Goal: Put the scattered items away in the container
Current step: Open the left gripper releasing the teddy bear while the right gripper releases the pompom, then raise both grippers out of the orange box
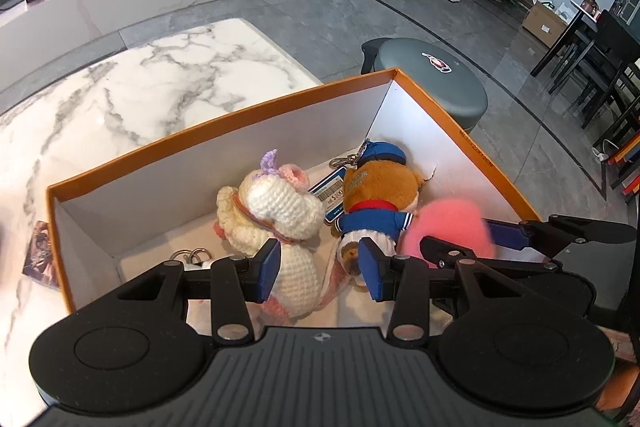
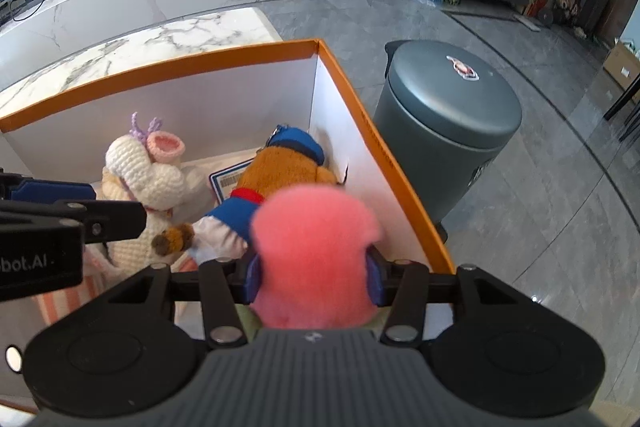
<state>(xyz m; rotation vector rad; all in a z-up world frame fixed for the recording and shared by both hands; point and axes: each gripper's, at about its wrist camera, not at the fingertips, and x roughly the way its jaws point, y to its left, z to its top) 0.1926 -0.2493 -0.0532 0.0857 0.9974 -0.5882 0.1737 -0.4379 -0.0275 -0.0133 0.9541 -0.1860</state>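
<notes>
Right claw (image 2: 314, 279) grips the pink fluffy toy (image 2: 316, 251) over the orange box (image 2: 384, 163); left claw (image 1: 320, 267) hangs open, pads clear of the white knitted doll (image 1: 276, 211) beneath. Brown bear in blue (image 1: 376, 195) lies between them, grey bin (image 2: 448, 115) just beside the box

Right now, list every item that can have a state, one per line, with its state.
Orange box: open, no lid on.
White crochet toy: lying in the box.
Bear in blue uniform: lying in the box.
Pink fluffy toy: between the right gripper's jaws, over the box.
Left gripper: open, empty.
Bin: lid closed.
</notes>
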